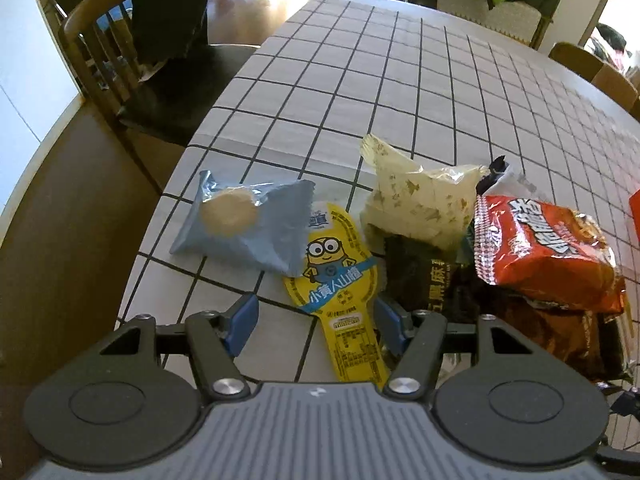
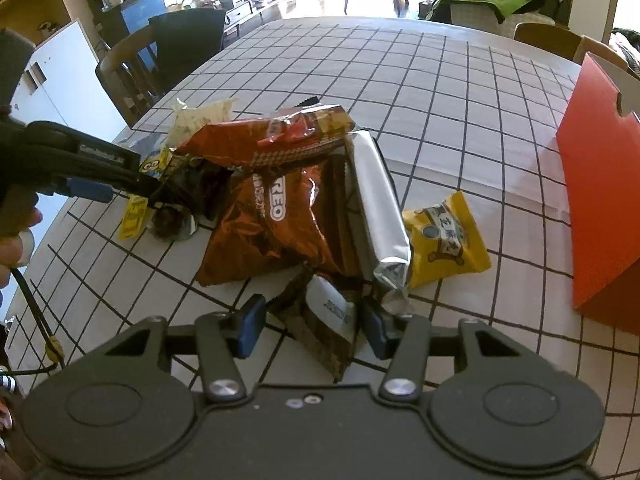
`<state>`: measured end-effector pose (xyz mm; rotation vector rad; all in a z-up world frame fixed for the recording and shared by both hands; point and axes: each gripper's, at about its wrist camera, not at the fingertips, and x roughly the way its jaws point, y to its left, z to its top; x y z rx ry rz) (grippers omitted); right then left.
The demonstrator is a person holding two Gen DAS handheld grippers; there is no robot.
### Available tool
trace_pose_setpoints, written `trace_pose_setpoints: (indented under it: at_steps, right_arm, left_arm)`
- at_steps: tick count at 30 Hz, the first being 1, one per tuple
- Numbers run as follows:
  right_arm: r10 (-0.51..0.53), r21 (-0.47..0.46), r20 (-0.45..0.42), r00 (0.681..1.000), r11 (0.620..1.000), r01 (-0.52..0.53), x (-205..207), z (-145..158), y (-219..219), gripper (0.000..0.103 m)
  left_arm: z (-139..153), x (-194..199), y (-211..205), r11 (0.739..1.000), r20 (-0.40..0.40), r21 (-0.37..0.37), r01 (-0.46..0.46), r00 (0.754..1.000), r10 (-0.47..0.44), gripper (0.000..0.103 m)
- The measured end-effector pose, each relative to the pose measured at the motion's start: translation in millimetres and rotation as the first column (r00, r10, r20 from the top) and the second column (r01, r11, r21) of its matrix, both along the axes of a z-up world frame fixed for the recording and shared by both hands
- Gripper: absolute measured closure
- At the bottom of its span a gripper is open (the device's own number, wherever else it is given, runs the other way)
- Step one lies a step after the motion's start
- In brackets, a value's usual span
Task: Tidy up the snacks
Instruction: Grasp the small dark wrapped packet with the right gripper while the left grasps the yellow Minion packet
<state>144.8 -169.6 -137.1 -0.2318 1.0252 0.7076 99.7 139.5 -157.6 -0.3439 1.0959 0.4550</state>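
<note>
Between the blue pads of our left claw [image 1: 314, 326] lies the stem of a yellow Minion hawthorn snack pack [image 1: 336, 280], flat on the counter [image 1: 400, 80]; the jaws stand apart on either side of it and we cannot tell whether they touch it. Its round top shows a cartoon Minion over a blue band of Chinese characters, with a nutrition label down the stem. Just left of it, overlapping its upper edge, a blue wrapper [image 1: 244, 228] shows a pale round biscuit through a clear window. To the right sits a cream packet with gold specks [image 1: 420, 204], a dark packet with gold lettering [image 1: 424, 276] under it, and a crinkled red bag [image 1: 540, 248] topping the pile.

Our right claw [image 2: 312, 330] is also spread, its pads flanking the corner of a dark brown wrapper with a white label [image 2: 324, 320]. Beyond it lie a brown Oreo bag [image 2: 272, 224], a silver foil-backed pack [image 2: 376, 208] leaning on it, and a small yellow sesame snack packet [image 2: 444, 236] just right. An orange-red box [image 2: 600, 200] stands at the counter's right side, apart from the pile. A wooden chair [image 1: 120, 64] sits at the left edge of the checked cloth.
</note>
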Motion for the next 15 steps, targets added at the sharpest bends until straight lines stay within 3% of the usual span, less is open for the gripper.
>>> trace_pose_setpoints:
  at_steps: [5, 8, 15]
  right_arm:
    - [0.005, 0.001, 0.002, 1.0, 1.0, -0.005, 1.0, -0.3, 2.3, 0.053]
    - [0.005, 0.001, 0.002, 1.0, 1.0, -0.005, 0.5, -0.2, 2.8, 0.057]
    - [-0.005, 0.003, -0.001, 1.0, 1.0, 0.005, -1.1, 0.5, -1.1, 0.066]
  left_arm:
    - [-4.0, 6.2, -2.5, 0.999, -0.013, 0.024, 0.024, 1.0, -0.023, 0.043]
    - [-1.7, 5.5, -5.0, 0.999, -0.006, 0.028, 0.038, 0.999, -0.038, 0.056]
    - [0.4, -2.7, -2.2, 0.999, 0.019, -0.002, 0.04, 0.999, -0.04, 0.063]
